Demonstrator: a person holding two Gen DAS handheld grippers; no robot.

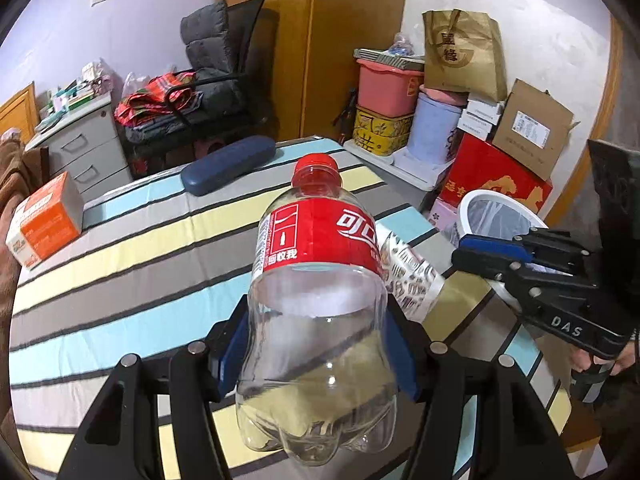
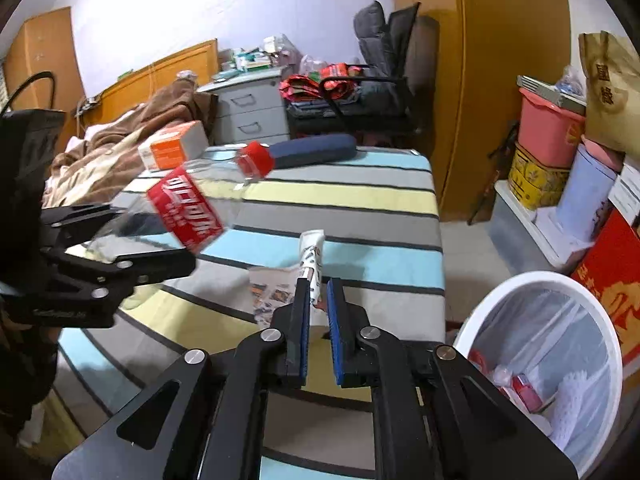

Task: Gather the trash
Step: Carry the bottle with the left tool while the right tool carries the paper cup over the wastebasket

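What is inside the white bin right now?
The white bin has a clear liner holding red-and-white packaging and something white and fluffy. Its near rim and the liner hide the bottom.

The bottle [image 1: 316,304] is sitting between the left gripper's [image 1: 316,354] fingers, raised over the striped table [image 1: 120,280]. Just to its right, the right gripper [image 2: 318,312] is holding a printed wrapper [image 2: 312,258] above the table's edge. A waste bin [image 2: 540,364] is standing on the floor beyond that edge, holding some rubbish. At the table's far side, a long case [image 1: 228,164] is lying to the right of a cardboard box [image 1: 46,222]. Behind them, a drawer unit [image 1: 80,148] is standing left of a chair [image 1: 216,76].
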